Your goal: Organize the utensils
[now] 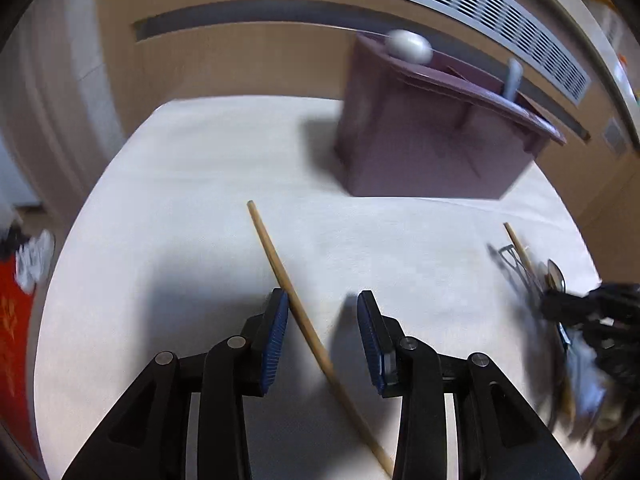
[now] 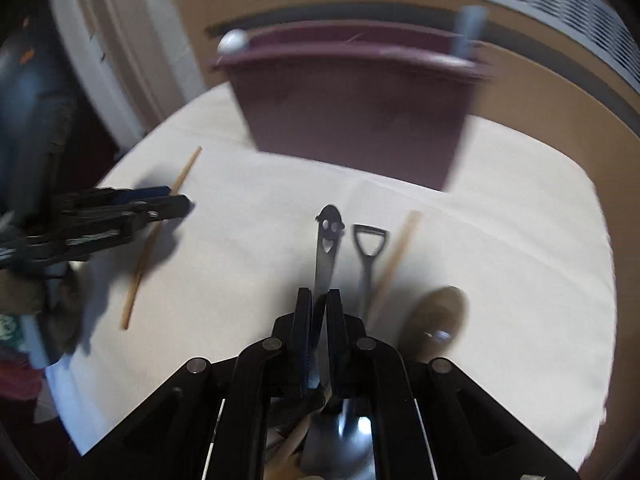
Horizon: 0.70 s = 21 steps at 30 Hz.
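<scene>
Here, the left tongs (image 1: pixel 323 334) were held spread astride the chopstick (image 1: pixel 296 304) lying lengthwise on the counter (image 1: pixel 192 208), while the right tongs (image 2: pixel 319 312) were pinched on the smiley-handled spoon (image 2: pixel 326 252), before the purple holder (image 1: pixel 436 140).

Bare tablecloth (image 1: pixel 192 208) lies ahead-left of the left gripper's fingers (image 1: pixel 276 336); the maroon utensil holder (image 1: pixel 432 144) blocks ahead-right.
</scene>
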Each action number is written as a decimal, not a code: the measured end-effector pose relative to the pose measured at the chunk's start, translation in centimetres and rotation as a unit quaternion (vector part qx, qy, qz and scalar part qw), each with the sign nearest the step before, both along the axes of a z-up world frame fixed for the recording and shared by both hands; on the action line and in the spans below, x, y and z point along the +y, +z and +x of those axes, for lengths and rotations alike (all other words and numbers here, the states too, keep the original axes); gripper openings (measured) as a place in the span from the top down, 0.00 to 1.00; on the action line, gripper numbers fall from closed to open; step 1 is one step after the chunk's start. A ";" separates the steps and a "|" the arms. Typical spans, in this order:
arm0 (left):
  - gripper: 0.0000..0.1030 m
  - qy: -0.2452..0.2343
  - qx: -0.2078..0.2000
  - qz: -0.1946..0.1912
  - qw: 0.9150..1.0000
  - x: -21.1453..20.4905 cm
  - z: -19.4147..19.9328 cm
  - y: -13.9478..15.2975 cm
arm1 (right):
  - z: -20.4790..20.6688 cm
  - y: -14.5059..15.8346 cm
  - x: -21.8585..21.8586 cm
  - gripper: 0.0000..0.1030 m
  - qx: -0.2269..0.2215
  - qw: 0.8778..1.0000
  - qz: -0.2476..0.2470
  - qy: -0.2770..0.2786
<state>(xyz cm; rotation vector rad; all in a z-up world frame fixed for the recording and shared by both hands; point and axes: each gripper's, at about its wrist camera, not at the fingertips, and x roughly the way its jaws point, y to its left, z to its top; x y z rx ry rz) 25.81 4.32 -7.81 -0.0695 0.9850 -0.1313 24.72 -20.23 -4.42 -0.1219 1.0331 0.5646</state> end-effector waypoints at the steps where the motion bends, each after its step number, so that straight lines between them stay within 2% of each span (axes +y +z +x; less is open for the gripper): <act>1: 0.63 -0.015 0.000 0.005 1.000 -0.7 0.1 0.0 | -0.4 0.5 -1.1 0.94 -0.007 1.000 0.010 -0.009; 6: 0.63 -0.099 0.016 -0.009 0.995 -3.9 -1.3 0.1 | -1.3 2.2 -3.3 0.94 -0.039 0.998 0.037 -0.027; 10: 0.63 -0.080 0.027 0.012 0.996 -4.2 -0.9 0.2 | -1.9 2.7 -3.2 0.94 -0.066 0.997 0.036 -0.025; 14: 0.63 -0.082 0.044 0.045 0.995 -4.9 0.1 0.2 | -2.3 2.7 -3.0 0.94 -0.075 0.996 0.043 -0.022; 18: 0.64 -0.071 0.069 0.037 0.994 -5.0 0.8 0.2 | -3.3 2.8 -4.2 0.94 -0.085 0.995 0.031 -0.035; 20: 0.64 -0.069 0.075 0.045 0.994 -5.2 0.8 0.1 | -3.9 3.0 -4.9 0.94 -0.092 0.994 0.025 -0.048; 21: 0.69 -0.072 0.073 0.051 0.993 -5.4 0.9 0.1 | -4.1 3.1 -5.3 0.93 -0.097 0.994 0.020 -0.055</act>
